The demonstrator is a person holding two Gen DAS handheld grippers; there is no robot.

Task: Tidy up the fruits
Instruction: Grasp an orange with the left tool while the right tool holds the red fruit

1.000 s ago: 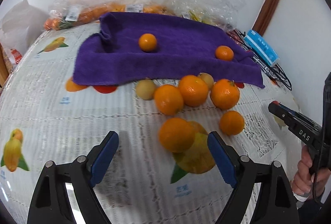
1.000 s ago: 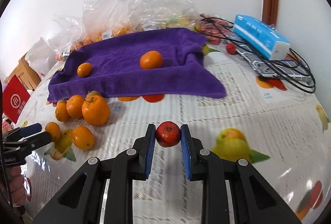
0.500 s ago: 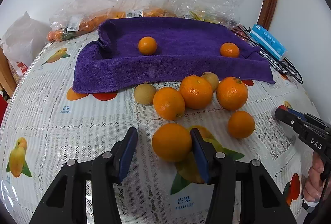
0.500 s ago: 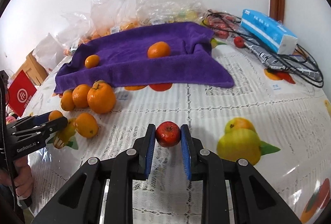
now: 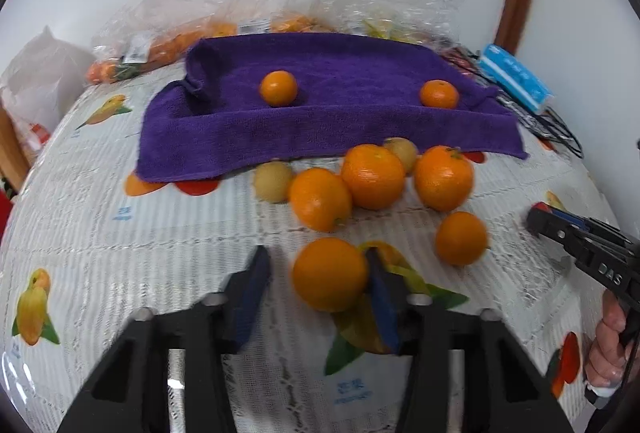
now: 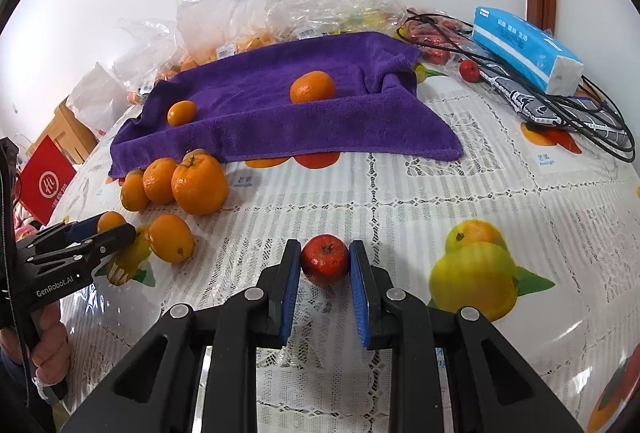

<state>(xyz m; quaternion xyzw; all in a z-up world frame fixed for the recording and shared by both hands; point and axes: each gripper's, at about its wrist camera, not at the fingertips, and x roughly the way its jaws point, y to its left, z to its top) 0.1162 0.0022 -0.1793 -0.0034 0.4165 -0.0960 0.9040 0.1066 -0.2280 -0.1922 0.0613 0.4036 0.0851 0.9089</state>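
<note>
Your left gripper's [image 5: 316,273] jaws have just been closing around an orange [image 5: 330,274]; your right gripper [image 6: 325,267] clamps a red fruit [image 6: 325,260].

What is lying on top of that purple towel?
Two oranges rest on the purple towel, apart from each other. Its raised folds may hide more; whatever lies beneath it is covered.

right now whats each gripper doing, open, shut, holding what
Left gripper: jaws have just been closing around an orange, left pad not yet touching.
Right gripper: shut on a small red fruit.
</note>
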